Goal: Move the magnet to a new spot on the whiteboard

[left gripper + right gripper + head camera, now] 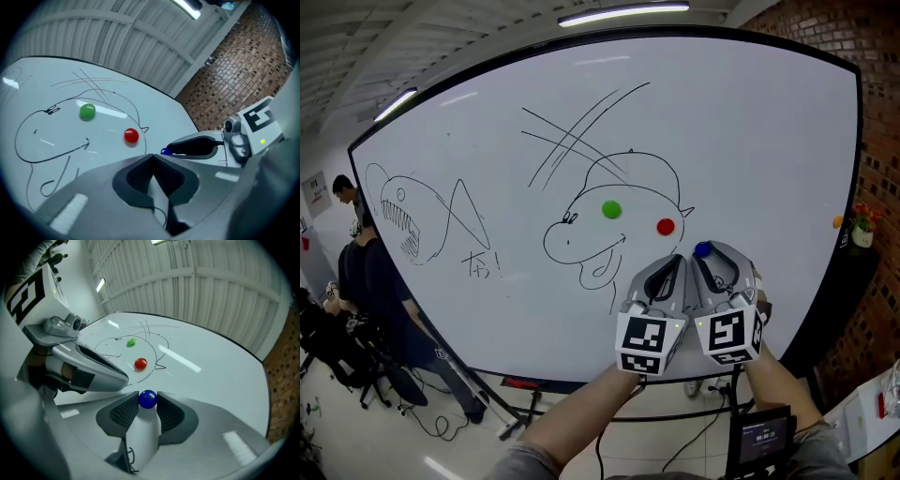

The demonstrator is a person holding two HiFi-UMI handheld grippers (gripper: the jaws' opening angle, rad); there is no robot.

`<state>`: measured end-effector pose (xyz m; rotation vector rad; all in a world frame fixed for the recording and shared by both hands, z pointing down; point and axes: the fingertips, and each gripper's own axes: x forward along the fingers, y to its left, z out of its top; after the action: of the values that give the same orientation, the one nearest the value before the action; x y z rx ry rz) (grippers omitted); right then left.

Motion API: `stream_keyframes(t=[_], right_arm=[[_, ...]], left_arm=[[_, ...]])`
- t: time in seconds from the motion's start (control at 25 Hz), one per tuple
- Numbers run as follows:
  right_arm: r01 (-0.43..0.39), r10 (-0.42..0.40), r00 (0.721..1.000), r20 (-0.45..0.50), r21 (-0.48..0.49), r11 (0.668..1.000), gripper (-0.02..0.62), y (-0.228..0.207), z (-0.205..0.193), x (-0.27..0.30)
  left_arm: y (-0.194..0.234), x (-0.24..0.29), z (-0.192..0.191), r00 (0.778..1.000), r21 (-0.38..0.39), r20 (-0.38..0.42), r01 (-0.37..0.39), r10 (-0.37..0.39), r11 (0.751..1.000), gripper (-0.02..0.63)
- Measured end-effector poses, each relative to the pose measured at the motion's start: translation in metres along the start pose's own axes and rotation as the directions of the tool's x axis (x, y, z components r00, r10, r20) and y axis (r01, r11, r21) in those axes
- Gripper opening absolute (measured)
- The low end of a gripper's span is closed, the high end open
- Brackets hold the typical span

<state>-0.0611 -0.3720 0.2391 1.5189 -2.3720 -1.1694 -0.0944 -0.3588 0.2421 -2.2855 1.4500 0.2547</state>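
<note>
Nearest the camera, the person's two forearms [581,427] reach up side by side, each carrying a gripper whose marker cube [648,343] faces back toward the head view. The left gripper [152,157] has its fingers [136,176] clenched together on nothing, and it rides just beside its partner without taking part. The right gripper [147,403] is the working one: its fingers [123,412] are grasping the blue magnet [147,398], the small ball pinched between the two ribbed pads at their tips. In the head view that magnet [702,249] sits low and right of centre on the whiteboard [750,141], just below and right of the red magnet [666,226], with the green magnet [611,210] further up and left inside the sketched cartoon head [581,244]. Whether the blue ball is touching the board or already lifted a little off it cannot be told. The step in hand looks like the grip-and-carry: the hold is made, the new spot not yet reached. Next it likely calls for a firm pull clear of the surface, a move to a bare patch away from the other two magnets, such as the wide white area to the right, and a flat press before the fingers let go. Beyond the board stands a brick wall [881,94]
</note>
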Motion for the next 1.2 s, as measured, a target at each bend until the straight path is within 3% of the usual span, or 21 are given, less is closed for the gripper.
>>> stream_keyframes(t=[0.52, 0.88, 1.2], right_arm=[[0.089, -0.089, 0.995, -0.055, -0.003, 0.996, 0.128, -0.093, -0.063, -0.037], [0.194, -0.193, 0.976, -0.098, -0.003, 0.981, 0.127, -0.176, -0.107, -0.073], [0.278, -0.275, 0.958, -0.077, 0.022, 0.960, 0.127, -0.247, -0.120, -0.097]], left_arm=[[-0.090, 0.067, 0.001, 0.994, -0.017, 0.038, 0.103, -0.102, 0.995, -0.003], [-0.158, 0.113, 0.005, 0.980, -0.027, 0.071, 0.186, -0.183, 0.982, -0.003], [-0.210, 0.148, 0.012, 0.965, -0.035, 0.103, 0.248, -0.243, 0.968, -0.003]])
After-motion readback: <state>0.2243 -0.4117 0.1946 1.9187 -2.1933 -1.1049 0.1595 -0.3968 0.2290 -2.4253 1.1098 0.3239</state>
